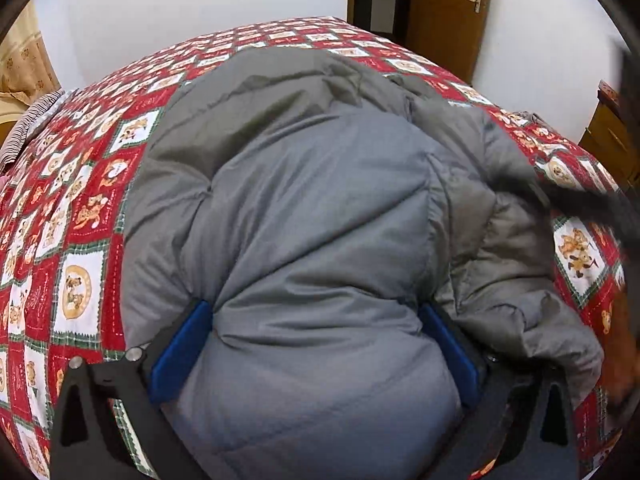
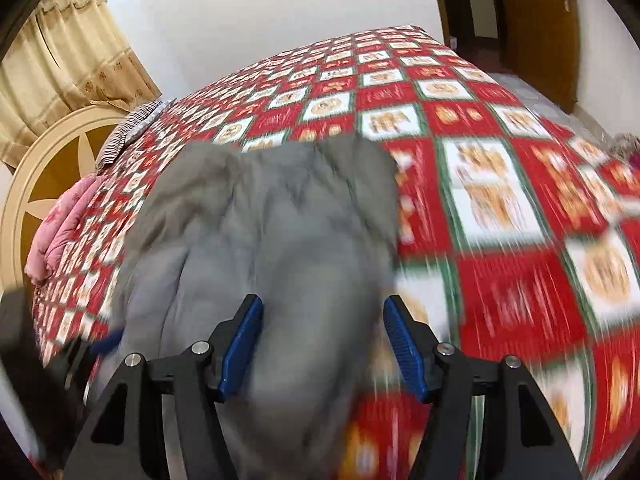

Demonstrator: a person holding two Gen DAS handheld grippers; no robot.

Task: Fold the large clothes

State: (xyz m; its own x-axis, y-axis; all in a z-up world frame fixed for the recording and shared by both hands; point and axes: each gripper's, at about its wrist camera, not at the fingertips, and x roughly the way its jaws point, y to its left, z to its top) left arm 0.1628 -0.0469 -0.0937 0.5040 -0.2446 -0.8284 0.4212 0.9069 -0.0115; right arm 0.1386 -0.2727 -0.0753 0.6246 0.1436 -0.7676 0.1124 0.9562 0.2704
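Jacket: we see a grey padded jacket (image 1: 320, 208) spread across the bed (image 1: 80, 216), bunched into thick folds, with one puffy fold bulging toward the left camera.
Left tool: our left tool (image 1: 316, 344) has its blue fingers (image 1: 180, 352) spread wide on either side of that puffy fold; the fabric fills the gap and presses against both pads, so we read it as wide open around the jacket, not clamped.
Right tool: our right tool (image 2: 324, 348) is also open, its blue fingers (image 2: 244, 344) apart above a grey fold of the jacket (image 2: 260, 232); the picture is smeared, so we cannot tell whether the pads touch the cloth.
Bedcover: red, white and green patchwork with bear pictures covers the bed (image 2: 500, 208) all around the jacket.
Left side of the bed: a striped cloth (image 2: 128, 132) and a pink quilted bundle (image 2: 60, 232) lie at the edge, near a cream headboard (image 2: 52, 168) and beige curtain (image 2: 68, 52).
Far side: a brown wooden door (image 1: 448, 8) stands beyond the bed, against a white wall (image 1: 192, 12).
In the way: a dark blurred shape (image 1: 592, 196) crosses the right edge of the left view, over the jacket's side.
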